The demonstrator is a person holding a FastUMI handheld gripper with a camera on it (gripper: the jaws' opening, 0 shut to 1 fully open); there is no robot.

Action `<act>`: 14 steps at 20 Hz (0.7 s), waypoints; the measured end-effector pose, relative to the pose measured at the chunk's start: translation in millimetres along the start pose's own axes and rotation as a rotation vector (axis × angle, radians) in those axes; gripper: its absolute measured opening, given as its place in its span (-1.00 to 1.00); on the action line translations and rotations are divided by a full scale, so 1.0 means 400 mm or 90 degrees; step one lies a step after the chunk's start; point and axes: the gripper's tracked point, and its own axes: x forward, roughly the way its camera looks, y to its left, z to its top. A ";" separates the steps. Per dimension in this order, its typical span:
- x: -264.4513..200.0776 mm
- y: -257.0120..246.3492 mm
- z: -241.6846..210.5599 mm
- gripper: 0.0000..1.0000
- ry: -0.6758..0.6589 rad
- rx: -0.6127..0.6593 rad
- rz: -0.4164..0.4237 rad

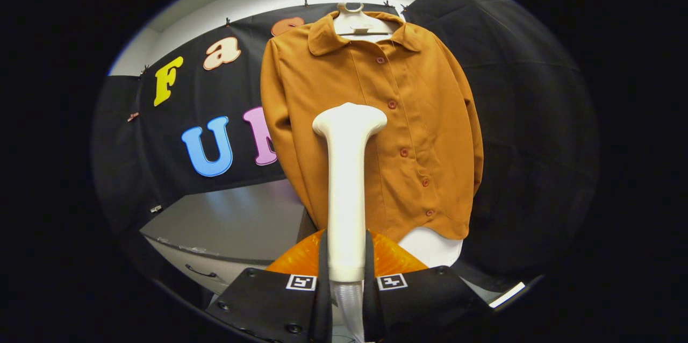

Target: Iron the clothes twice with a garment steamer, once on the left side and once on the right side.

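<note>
An ochre button-up shirt (424, 117) hangs on a white hanger (356, 23) against the black cloth wall, its front facing me. My gripper (346, 273) is shut on the white handle of the garment steamer (346, 181), which rises straight ahead between my fingers. The steamer's wide head (349, 119) sits in front of the shirt's left-of-centre chest, just left of the button row. I cannot tell whether the head touches the cloth. Below the hem a white form (432, 246) shows.
An orange translucent part (395, 257) lies just beyond my fingers, behind the steamer handle. A pale cabinet top (242, 219) with a drawer handle (201, 272) lies below and left of the shirt. Black cloth wall (527, 117) surrounds the shirt.
</note>
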 end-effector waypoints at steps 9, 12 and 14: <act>-0.037 -0.054 -0.215 -0.48 0.118 0.045 -0.005; -0.068 -0.077 -0.278 -0.48 0.151 0.044 -0.013; -0.091 -0.080 -0.296 -0.48 0.159 0.046 -0.015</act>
